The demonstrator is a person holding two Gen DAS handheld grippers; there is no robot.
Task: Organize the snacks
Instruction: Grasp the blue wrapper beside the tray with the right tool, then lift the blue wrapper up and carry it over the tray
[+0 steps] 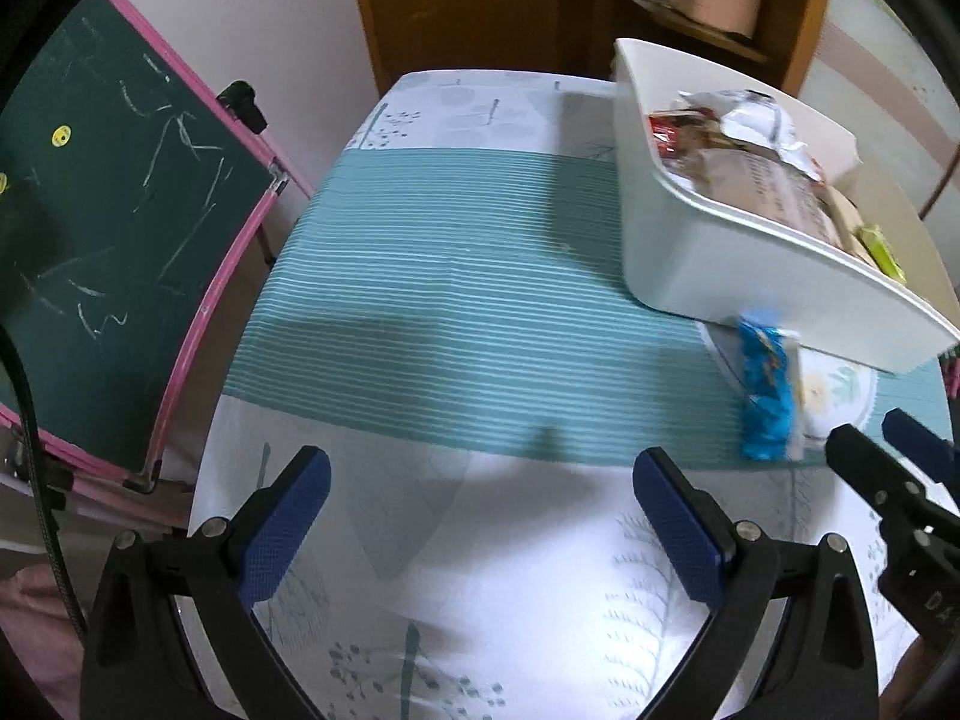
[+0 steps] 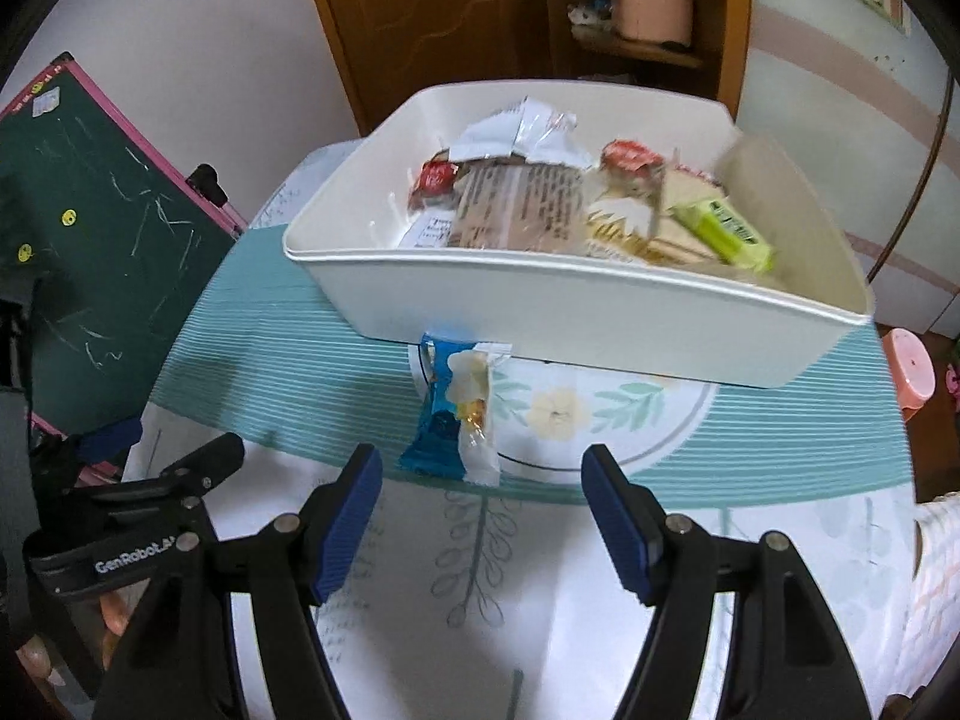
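Two snack packs (image 2: 454, 420), one blue and one white, lie side by side on the tabletop (image 2: 384, 570), touching the front of the white bin (image 2: 540, 312) full of snacks. Your right gripper (image 2: 483, 516) sits just before them, fingers wide. Your left gripper (image 1: 480, 531), marked "GenRobot", hovers beside it, fingers wide too.

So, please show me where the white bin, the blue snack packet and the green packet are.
white bin (image 2: 540, 312): right wrist view, front wall.
blue snack packet (image 2: 441, 426): right wrist view, middle of wrapper.
green packet (image 2: 723, 234): right wrist view, top face, inside the bin.
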